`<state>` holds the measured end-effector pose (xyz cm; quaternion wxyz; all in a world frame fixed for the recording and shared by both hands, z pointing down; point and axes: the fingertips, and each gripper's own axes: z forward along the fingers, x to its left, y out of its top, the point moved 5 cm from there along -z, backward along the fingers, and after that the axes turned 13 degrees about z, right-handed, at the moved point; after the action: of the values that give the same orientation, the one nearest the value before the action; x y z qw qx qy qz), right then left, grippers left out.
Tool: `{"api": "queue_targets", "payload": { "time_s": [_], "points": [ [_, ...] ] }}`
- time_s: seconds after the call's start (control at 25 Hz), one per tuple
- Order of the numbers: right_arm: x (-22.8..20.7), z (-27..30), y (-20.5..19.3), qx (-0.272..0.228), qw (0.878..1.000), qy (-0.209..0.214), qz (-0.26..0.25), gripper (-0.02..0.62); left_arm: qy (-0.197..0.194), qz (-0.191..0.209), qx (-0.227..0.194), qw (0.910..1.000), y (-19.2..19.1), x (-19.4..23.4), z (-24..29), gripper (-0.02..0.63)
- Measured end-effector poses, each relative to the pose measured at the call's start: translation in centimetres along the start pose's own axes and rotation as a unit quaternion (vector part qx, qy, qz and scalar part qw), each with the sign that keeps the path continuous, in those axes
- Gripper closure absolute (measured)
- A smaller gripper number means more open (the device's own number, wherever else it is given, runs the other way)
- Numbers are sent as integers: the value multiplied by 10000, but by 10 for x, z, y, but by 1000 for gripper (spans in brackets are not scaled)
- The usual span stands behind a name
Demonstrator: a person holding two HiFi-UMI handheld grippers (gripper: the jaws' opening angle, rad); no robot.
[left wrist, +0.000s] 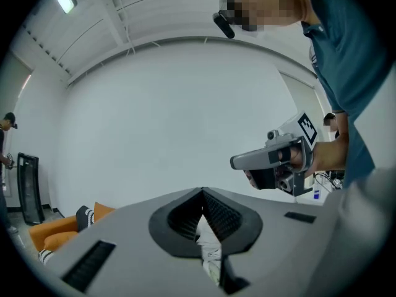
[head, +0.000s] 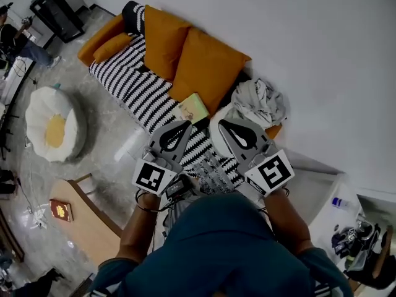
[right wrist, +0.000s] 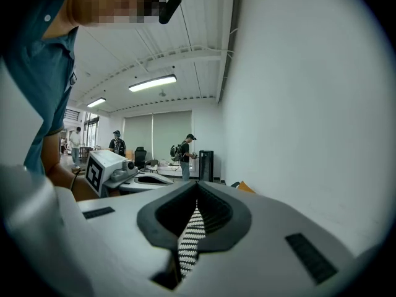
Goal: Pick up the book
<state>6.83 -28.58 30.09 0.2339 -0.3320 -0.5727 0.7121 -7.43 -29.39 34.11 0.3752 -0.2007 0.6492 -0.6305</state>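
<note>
- Left claw (head: 185, 124): jaws together at the tips, nothing between them; held about level over the sofa, with its marker cube (head: 151, 176) at the near end.
- Right claw (head: 222, 123): jaws together, nothing gripped; held just beside the left claw, the two tips near each other but apart. Its marker cube (head: 270, 171) sat at the near end.
- Book (head: 192, 108): pale yellow-green cover, lying on the sofa at the foot of the large orange cushion; just beyond both claws in the head view and touched by neither.
- Sofa (head: 133, 82): low, with a black-and-white striped cover, set against the white wall (head: 297, 36).
- Large orange cushion (head: 207, 67): propped along the wall side of the sofa, with a second orange cushion (head: 162, 39) beside it.
- Crumpled grey-white cloth (head: 260, 102): heaped at the end of the sofa, to the right of the book.
- White floor cushion (head: 52, 125): round, with a yellow centre, on the floor well apart from the sofa.
- Red book (head: 60, 210): lying flat on a wooden desk (head: 93, 228) at the lower left, far from both claws.
- Person's teal sleeves (head: 229, 246): filling the bottom of the head view, behind both claws.
</note>
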Motion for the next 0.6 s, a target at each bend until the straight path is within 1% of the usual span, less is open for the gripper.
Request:
{"api": "queue_targets", "payload": {
  "time_s": [0.08, 0.2, 0.36, 0.48, 0.6],
  "points": [
    [-22, -8, -1, -7, 9999, 95, 58, 581, 97, -35, 16, 9999, 9, -9, 17, 604],
    [-54, -20, 2, -119, 9997, 209, 104, 581, 200, 22, 149, 9997, 17, -22, 41, 603],
    [-80, -25, -5, -138, 9991, 330, 235, 581, 264, 105, 266, 9992, 24, -34, 60, 603],
    [-90, -18, -14, -56, 9988, 351, 338, 581, 252, 18, 347, 9991, 17, -35, 65, 604],
    [-98, -8, -23, 63, 9992, 205, 349, 581, 93, -157, 403, 9990, 0, -32, 66, 604]
  ]
}}
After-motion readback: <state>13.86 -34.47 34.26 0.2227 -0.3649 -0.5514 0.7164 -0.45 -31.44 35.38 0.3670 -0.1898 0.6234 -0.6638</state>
